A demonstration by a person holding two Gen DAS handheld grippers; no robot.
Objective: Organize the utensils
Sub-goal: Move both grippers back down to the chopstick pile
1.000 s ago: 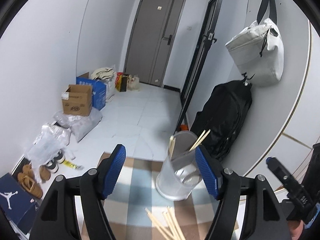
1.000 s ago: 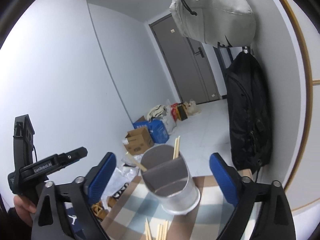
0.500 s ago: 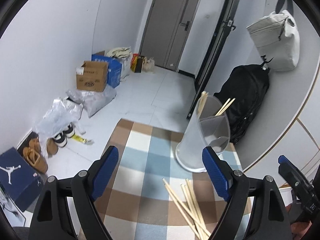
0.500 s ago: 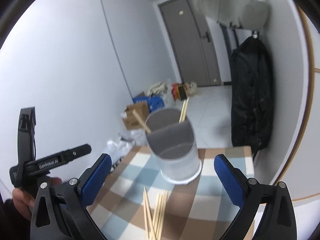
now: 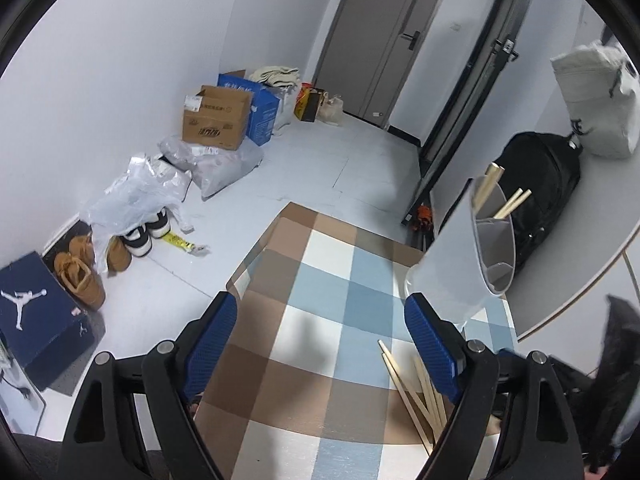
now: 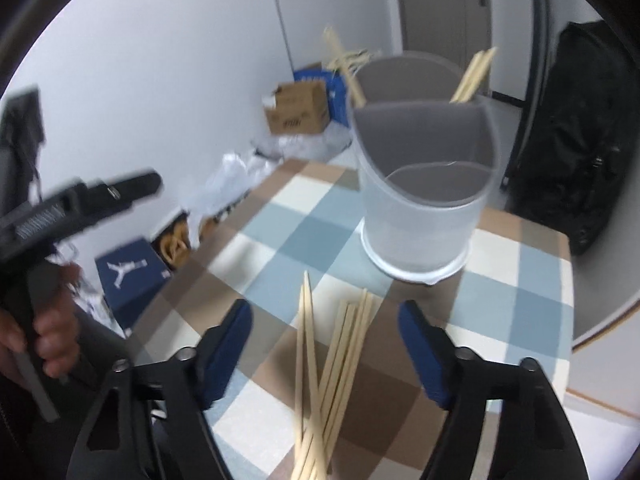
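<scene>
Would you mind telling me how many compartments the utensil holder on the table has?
2. The front compartment, nearer the right wrist camera, looks empty. The rear compartment holds upright chopsticks. Its floor is hidden.

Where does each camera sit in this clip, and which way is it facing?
Left wrist: rides the left gripper, angled down over the checked tablecloth toward floor clutter and door; its blue fingers stand apart, nothing between.
Right wrist: rides the right gripper, tilted down at the loose chopsticks and divided holder; its jaws have just been closing, chopsticks between them untouched; the hand holding the other gripper shows at left.
Shared: holder, loose chopsticks, tablecloth, black backpack, cardboard box.
</scene>
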